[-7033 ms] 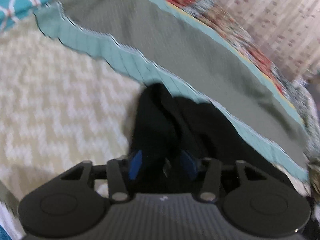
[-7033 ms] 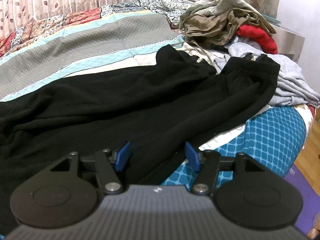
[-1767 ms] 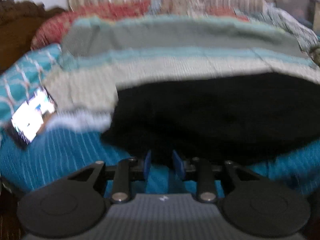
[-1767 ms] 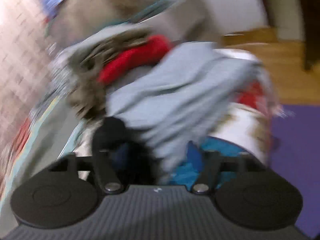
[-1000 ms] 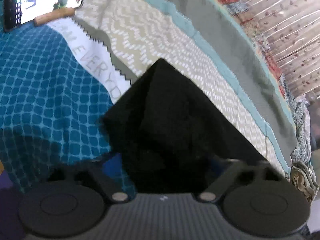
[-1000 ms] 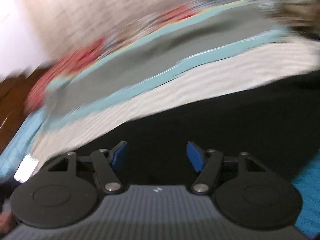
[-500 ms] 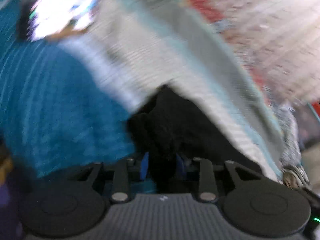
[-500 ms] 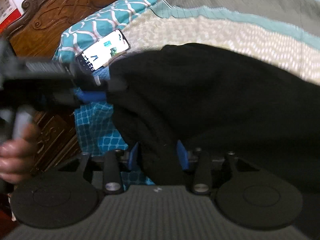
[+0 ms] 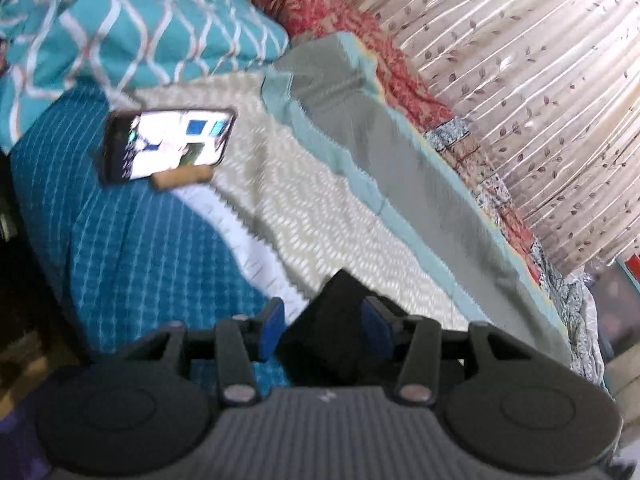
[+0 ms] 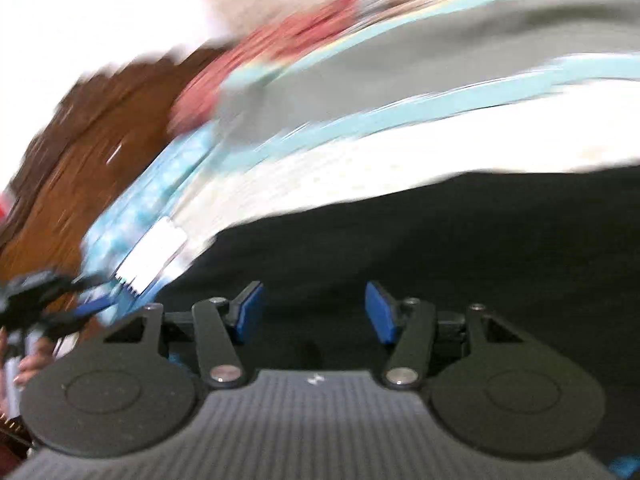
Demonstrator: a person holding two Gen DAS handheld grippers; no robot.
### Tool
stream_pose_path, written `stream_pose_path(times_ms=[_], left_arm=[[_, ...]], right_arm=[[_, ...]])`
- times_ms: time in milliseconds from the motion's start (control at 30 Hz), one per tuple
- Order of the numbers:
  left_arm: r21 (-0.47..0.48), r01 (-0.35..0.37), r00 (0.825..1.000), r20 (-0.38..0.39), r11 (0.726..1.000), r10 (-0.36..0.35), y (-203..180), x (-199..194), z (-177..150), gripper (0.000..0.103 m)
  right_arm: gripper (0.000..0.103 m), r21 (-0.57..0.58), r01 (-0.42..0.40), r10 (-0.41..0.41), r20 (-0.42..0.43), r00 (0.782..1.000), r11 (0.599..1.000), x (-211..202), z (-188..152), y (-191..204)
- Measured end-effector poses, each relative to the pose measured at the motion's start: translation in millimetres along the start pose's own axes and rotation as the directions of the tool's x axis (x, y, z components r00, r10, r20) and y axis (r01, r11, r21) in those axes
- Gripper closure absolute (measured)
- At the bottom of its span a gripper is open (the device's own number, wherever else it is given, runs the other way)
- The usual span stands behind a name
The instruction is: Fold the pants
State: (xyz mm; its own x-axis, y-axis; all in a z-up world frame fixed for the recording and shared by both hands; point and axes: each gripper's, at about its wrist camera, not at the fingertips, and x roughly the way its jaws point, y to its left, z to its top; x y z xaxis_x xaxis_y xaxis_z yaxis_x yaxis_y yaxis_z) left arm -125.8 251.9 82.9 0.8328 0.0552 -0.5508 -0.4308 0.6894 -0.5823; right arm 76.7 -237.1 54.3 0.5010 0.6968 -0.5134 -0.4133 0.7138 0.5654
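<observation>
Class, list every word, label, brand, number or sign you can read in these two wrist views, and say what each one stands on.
None can be read.
The phone shows a lit screen, but its content is too blurred to read.
The white band on the bedspread bears faint marks, too blurred to read.
The left gripper body bears a small pale logo, no legible letters.
The right wrist view is motion-blurred; no text shows.

**Black grippers, blue pads**

Left gripper: matte black, ribbed grey housing, two round discs, silver screws on the linkage arms, blue pads. Right gripper looks identical, with blue pads and a small white logo.
</observation>
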Motion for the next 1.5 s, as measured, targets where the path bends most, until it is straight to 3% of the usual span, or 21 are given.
stream_pose_path(times_ms=[100, 200, 267, 367, 433, 533, 567, 633, 667, 700, 833, 900, 967, 1000, 1067, 1100, 1133, 1167, 1333, 1433, 1500], left_arm=[[0.062, 0.017, 0.999, -0.051, 0.998, -0.013, -31.1, 22.0, -7.9, 0.059], [0.137, 0.065, 0.987, -0.156, 0.988, -0.043, -72.8, 58.8, -27.3, 0.059], [0.219, 0.096, 0.976, -0.215, 0.971, -0.048, -104.0, 82.3, -47.1, 0.059], [0.325, 0.143, 0.953, -0.299, 0.935, -0.042, -147.5, 119.9, -77.3, 0.059], [0.379, 0.159, 0.939, -0.344, 0.912, -0.021, -168.4, 133.7, -98.5, 0.059], [0.456, 0.173, 0.921, -0.389, 0.873, 0.021, -189.9, 148.5, -130.6, 0.058], [0.484, 0.164, 0.917, -0.395, 0.86, 0.048, -194.2, 151.9, -139.9, 0.057], [0.527, 0.15, 0.909, -0.407, 0.837, 0.093, -195.6, 155.3, -155.3, 0.056], [0.548, 0.145, 0.907, -0.406, 0.824, 0.11, -195.0, 154.8, -160.0, 0.056], [0.57, 0.14, 0.909, -0.397, 0.81, 0.123, -194.7, 153.2, -163.1, 0.056], [0.619, 0.133, 0.911, -0.384, 0.774, 0.151, -199.0, 151.5, -169.2, 0.056], [0.643, 0.123, 0.91, -0.377, 0.756, 0.173, -204.0, 155.6, -171.9, 0.056], [0.654, 0.116, 0.91, -0.372, 0.748, 0.184, -208.9, 158.6, -173.2, 0.052], [0.653, 0.116, 0.91, -0.372, 0.748, 0.184, -210.0, 158.2, -173.6, 0.05], [0.656, 0.118, 0.909, -0.373, 0.746, 0.184, -212.5, 160.0, -173.5, 0.048], [0.66, 0.119, 0.91, -0.372, 0.742, 0.185, -213.0, 158.9, -174.4, 0.048], [0.663, 0.118, 0.91, -0.37, 0.739, 0.186, -213.5, 158.7, -175.1, 0.047], [0.666, 0.118, 0.911, -0.368, 0.737, 0.187, -213.7, 158.3, -175.4, 0.047], [0.67, 0.121, 0.912, -0.366, 0.732, 0.185, -213.4, 158.4, -176.6, 0.046], [0.671, 0.121, 0.913, -0.364, 0.731, 0.183, -213.0, 157.9, -176.6, 0.046], [0.67, 0.123, 0.913, -0.365, 0.732, 0.18, -211.8, 156.8, -176.0, 0.046]], right_arm=[[0.044, 0.121, 0.156, -0.171, 0.124, 0.977, 0.98, -64.4, -7.4, -53.7], [0.044, 0.265, 0.262, -0.327, 0.242, 0.913, 0.928, -130.2, -20.7, -93.5], [0.044, 0.352, 0.334, -0.447, 0.317, 0.837, 0.875, -171.9, -30.5, -113.6], [0.042, 0.47, 0.466, -0.65, 0.39, 0.652, 0.749, -215.4, -37.3, -132.1], [0.039, 0.533, 0.513, -0.736, 0.409, 0.539, 0.673, -233.4, -32.7, -143.6], [0.039, 0.571, 0.515, -0.767, 0.425, 0.48, 0.639, -232.8, -20.9, -158.9], [0.039, 0.58, 0.515, -0.774, 0.421, 0.474, 0.631, -230.3, -17.0, -165.4], [0.045, 0.589, 0.513, -0.775, 0.388, 0.498, 0.624, -223.3, -12.7, -180.0], [0.082, 0.596, 0.511, -0.776, 0.364, 0.515, 0.619, -224.7, -14.4, -191.3], [0.099, 0.607, 0.51, -0.779, 0.338, 0.529, 0.61, -228.2, -16.9, -202.3], [0.099, 0.672, 0.517, -0.825, 0.27, 0.496, 0.531, -239.5, -39.5, -226.7], [0.098, 0.712, 0.475, -0.816, 0.24, 0.526, 0.517, -242.1, -49.3, -238.8], [0.087, 0.711, 0.432, -0.788, 0.283, 0.547, 0.555, -249.2, -54.4, -235.3], [0.079, 0.7, 0.413, -0.774, 0.323, 0.544, 0.583, -253.8, -56.1, -230.0], [0.024, 0.681, 0.38, -0.752, 0.4, 0.523, 0.626, -264.2, -59.7, -221.7], [0.019, 0.672, 0.379, -0.752, 0.434, 0.496, 0.637, -268.7, -60.3, -218.3], [0.018, 0.661, 0.388, -0.754, 0.452, 0.478, 0.642, -271.0, -59.8, -216.7], [0.018, 0.652, 0.397, -0.752, 0.455, 0.477, 0.646, -269.8, -56.7, -217.4], [0.02, 0.624, 0.402, -0.728, 0.449, 0.518, 0.67, -268.6, -37.9, -240.0], [0.046, 0.624, 0.361, -0.69, 0.431, 0.581, 0.693, -262.7, -36.0, -253.1], [0.061, 0.617, 0.373, -0.691, 0.419, 0.589, 0.693, -257.8, -36.8, -252.7]])
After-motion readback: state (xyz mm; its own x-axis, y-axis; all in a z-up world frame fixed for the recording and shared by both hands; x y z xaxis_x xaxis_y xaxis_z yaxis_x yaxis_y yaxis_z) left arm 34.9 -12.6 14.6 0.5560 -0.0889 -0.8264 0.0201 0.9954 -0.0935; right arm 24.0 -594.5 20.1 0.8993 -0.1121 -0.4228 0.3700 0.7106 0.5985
